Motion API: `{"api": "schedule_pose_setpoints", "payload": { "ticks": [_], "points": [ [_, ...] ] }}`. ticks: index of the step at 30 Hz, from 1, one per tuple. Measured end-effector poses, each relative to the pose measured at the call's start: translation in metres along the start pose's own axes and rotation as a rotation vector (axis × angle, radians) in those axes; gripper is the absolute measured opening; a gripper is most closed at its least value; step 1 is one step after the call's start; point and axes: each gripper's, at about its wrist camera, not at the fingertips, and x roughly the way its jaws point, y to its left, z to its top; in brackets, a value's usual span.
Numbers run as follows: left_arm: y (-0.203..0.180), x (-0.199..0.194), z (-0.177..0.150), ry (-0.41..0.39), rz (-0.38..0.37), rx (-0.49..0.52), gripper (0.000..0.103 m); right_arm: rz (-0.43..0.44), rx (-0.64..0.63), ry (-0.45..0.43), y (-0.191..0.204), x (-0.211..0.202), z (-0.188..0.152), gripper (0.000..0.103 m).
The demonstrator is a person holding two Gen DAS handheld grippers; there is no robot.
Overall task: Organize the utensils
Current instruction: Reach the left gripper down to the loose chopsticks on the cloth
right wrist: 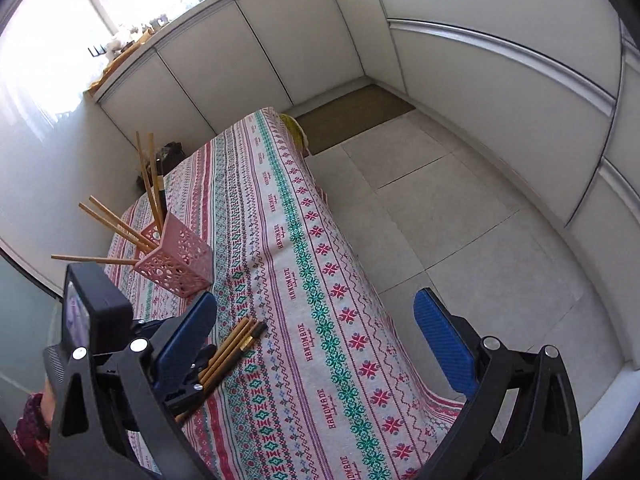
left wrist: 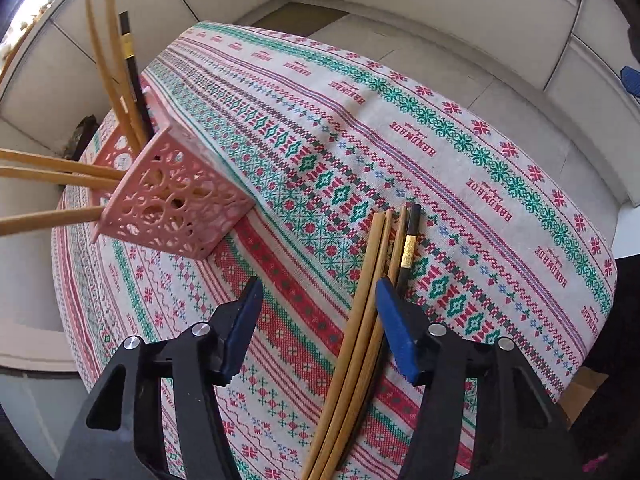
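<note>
Bamboo chopsticks [left wrist: 356,344] flat on patterned counter [left wrist: 460,160], partly between left tool [left wrist: 320,304] pads, apart, no clamp | right tool [right wrist: 316,328] wide apart, empty | pink holder [left wrist: 176,200] well left, sticks inside

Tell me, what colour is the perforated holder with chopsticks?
Pink holder; the left wrist view shows it best.
</note>
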Motion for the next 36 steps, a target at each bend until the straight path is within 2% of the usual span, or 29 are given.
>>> {"api": "schedule_pose_setpoints", "payload": {
  "ticks": [11,13,15,17,20,21,24,28,30,31,32,36],
  "points": [
    [-0.008,0.021,0.019,0.038,0.001,0.051,0.056,0.012,-0.003,-0.005,-0.002,-0.002,0.004,0.096],
    [-0.011,0.03,0.022,0.088,-0.011,0.083,0.055,0.011,-0.002,0.001,-0.001,-0.001,0.004,0.096],
    [-0.008,0.032,0.028,0.106,-0.031,0.091,0.055,0.012,-0.003,0.005,-0.001,0.0,0.004,0.096],
    [0.001,0.036,0.032,0.15,-0.098,0.053,0.05,0.009,-0.004,0.007,0.0,0.0,0.003,0.096],
    [0.017,0.04,0.035,0.185,-0.221,-0.027,0.035,0.007,0.001,0.014,-0.002,0.002,0.003,0.096],
    [0.019,0.039,0.033,0.185,-0.241,-0.047,0.031,0.006,0.003,0.02,-0.002,0.004,0.003,0.096],
    [0.027,0.034,0.018,0.19,-0.242,-0.11,0.029,0.003,0.016,0.042,-0.005,0.008,0.003,0.096],
    [0.064,0.028,-0.029,0.186,-0.204,-0.292,0.029,-0.003,0.015,0.057,-0.005,0.012,0.002,0.096],
    [0.081,0.023,-0.051,0.178,-0.247,-0.364,0.025,-0.013,0.005,0.061,-0.003,0.014,-0.001,0.096],
    [0.087,0.017,-0.058,0.156,-0.277,-0.377,0.026,-0.012,0.001,0.067,0.0,0.016,-0.003,0.096],
    [0.092,0.012,-0.062,0.139,-0.272,-0.383,0.026,-0.01,-0.003,0.072,0.002,0.018,-0.004,0.096],
    [0.099,-0.002,-0.056,0.055,-0.176,-0.343,0.026,-0.008,-0.02,0.07,0.013,0.02,-0.008,0.096]
  ]
}}
